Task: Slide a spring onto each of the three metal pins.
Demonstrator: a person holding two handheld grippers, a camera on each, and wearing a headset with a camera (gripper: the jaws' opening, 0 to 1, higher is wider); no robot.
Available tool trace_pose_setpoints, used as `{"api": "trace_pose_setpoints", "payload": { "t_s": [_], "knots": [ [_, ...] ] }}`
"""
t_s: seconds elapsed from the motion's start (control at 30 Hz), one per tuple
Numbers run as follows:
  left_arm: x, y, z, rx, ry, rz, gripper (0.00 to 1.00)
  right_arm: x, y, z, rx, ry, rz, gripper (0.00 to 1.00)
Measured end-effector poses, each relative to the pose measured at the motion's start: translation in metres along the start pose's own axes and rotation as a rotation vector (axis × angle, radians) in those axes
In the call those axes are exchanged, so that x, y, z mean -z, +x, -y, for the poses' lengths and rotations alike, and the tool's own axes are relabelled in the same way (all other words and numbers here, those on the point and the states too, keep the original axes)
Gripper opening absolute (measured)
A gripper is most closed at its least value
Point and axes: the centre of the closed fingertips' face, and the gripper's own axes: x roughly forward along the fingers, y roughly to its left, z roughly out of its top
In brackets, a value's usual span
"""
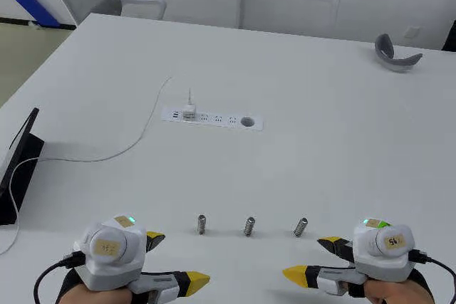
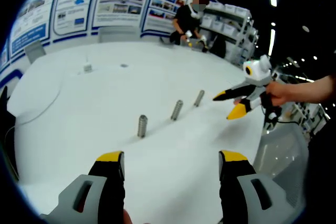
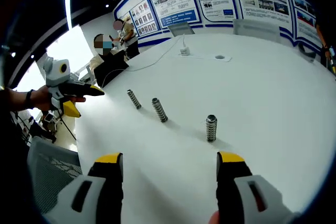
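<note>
Three upright metal pins [image 1: 249,226] in a row on the white counter [image 1: 342,147], each sleeved in a spring [image 3: 211,128]. Left claw [image 1: 177,260] and right claw [image 1: 306,258] spread apart, empty (flanking the row).

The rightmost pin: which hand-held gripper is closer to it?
Right. The right hand-held gripper is just beside the rightmost pin; the left hand-held gripper is far to its left.
</note>
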Motion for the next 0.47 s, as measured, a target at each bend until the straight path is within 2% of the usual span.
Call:
{"api": "trace_pose_setpoints", "payload": {
  "t_s": [0.1, 0.23, 0.47],
  "knots": [
    [0.001, 0.002, -0.001, 0.0, -0.003, -0.001, 0.75, 0.002, -0.002, -0.007, 0.001, 0.016, 0.013, 0.76],
    [0.003, 0.003, 0.001, 0.006, 0.003, -0.01, 0.75, 0.007, -0.003, -0.009, 0.019, 0.015, 0.008, 0.79],
    [0.006, 0.004, 0.001, 0.008, -0.005, -0.014, 0.75, 0.007, -0.009, -0.018, 0.023, 0.014, 0.027, 0.83]
  ]
}}
